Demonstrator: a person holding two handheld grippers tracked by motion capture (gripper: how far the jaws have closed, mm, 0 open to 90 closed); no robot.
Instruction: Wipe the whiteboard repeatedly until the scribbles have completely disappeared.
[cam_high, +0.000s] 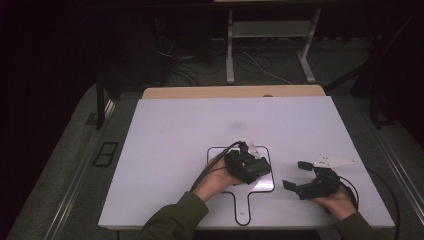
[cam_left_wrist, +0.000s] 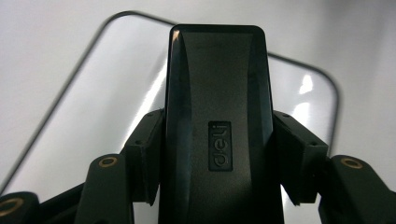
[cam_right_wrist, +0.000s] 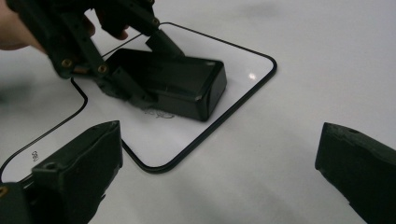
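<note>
Left gripper view showed the black box (cam_left_wrist: 217, 126) running straight out from the left hand-held gripper (cam_left_wrist: 217, 158), its long axis in line with the jaws, which were clamped on its two long sides. The box carried a small embossed logo on its top face and reached well past the fingertips, over the black outline (cam_left_wrist: 74, 79) printed on the white bench (cam_left_wrist: 364, 42).

In the right gripper view the box (cam_right_wrist: 173, 84) lay low inside that rounded outline (cam_right_wrist: 219, 121), apparently resting on the bench, with the left hand-held gripper (cam_right_wrist: 140, 70) gripping it from the far left.

The right hand-held gripper (cam_high: 300, 175) sat apart to the right of the box (cam_high: 252, 167) in the high view, its jaws spread wide and holding nothing, pointing roughly toward the box's short end. The left hand was plainly the nearer one, already on the box; any lift or shift would likely run along that shared axis.
</note>
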